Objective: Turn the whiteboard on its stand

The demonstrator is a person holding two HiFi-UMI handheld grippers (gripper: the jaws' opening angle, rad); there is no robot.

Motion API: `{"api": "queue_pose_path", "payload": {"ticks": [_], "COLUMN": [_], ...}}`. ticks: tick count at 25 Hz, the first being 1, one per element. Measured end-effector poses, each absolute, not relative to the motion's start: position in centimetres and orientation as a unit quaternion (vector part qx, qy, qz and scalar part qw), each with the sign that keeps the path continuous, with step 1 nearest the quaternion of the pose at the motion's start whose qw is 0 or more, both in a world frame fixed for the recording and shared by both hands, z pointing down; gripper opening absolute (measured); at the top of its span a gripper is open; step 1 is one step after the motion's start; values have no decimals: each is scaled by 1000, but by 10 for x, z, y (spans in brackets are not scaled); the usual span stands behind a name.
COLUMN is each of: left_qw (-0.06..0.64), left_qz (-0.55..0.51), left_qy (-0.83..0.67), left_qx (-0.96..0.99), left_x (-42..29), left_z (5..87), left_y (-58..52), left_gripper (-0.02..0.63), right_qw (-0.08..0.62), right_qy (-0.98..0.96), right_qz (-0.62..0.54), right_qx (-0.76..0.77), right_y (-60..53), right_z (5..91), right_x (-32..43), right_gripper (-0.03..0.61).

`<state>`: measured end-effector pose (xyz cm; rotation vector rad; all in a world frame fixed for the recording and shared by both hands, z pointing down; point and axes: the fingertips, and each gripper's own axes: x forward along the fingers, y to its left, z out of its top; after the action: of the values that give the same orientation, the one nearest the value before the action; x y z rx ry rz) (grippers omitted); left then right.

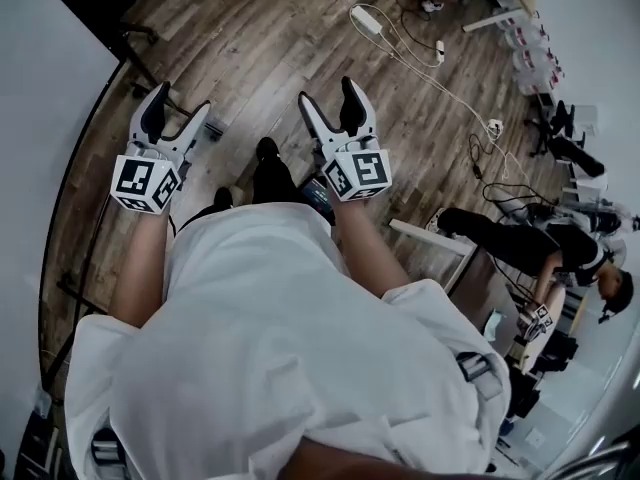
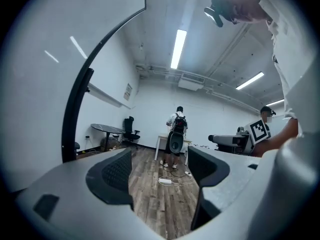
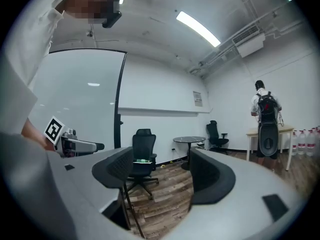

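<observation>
The whiteboard (image 1: 40, 118) is a big white panel in a black frame, standing at my left. Its stand's legs (image 1: 140, 33) rest on the wood floor. The left gripper view shows the board (image 2: 45, 64) close on the left, and in the right gripper view it (image 3: 75, 99) stands a little ahead with its black edge upright. My left gripper (image 1: 183, 100) is open and empty beside the board, not touching it. My right gripper (image 1: 328, 93) is held level with it, also open and empty. Both grippers (image 2: 160, 171) (image 3: 162, 176) show only floor between their jaws.
A power strip (image 1: 365, 18) and cables lie on the floor ahead. A seated person (image 1: 540, 243) is at the right, near desks. A black office chair (image 3: 142, 164) and a round table (image 3: 189, 141) stand past the board. A person with a backpack (image 2: 176, 129) stands by a far table.
</observation>
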<state>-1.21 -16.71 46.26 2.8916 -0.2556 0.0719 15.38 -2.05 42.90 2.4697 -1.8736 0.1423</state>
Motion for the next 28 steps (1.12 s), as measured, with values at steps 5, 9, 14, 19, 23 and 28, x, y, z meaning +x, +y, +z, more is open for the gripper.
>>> {"api": "queue_pose_path", "payload": {"ticks": [5,9,14,19,23,28], "left_qw": [122,115,108,97,91,89], "left_qz": [27,19,8,2,-5,-14], "left_qy": [-172,-252,-358,-434,-494,-548], "left_qx": [977,961,928,896,865,832], "left_x": [-23,-35,-72,-111,-148,-193], "left_z": [465,452,447,429,418,420], "left_y": [-202,-229,-255,-252,-241,-223], "left_gripper": [336,336,336,336,336,336], "right_qw": [16,17,10,6,5,11], "right_qy": [-669,-736,-807,-856,-888,-921], "right_qz": [58,49,30,32,34,19], "right_qx": [741,674,589,516,459,388], "right_y": [-85,-149,-221,-264,-294,-320], "right_z": [441,434,426,410,403,399], "right_x": [166,169,153,132,107,62], "right_gripper": [350,348,344,344,344,344]}}
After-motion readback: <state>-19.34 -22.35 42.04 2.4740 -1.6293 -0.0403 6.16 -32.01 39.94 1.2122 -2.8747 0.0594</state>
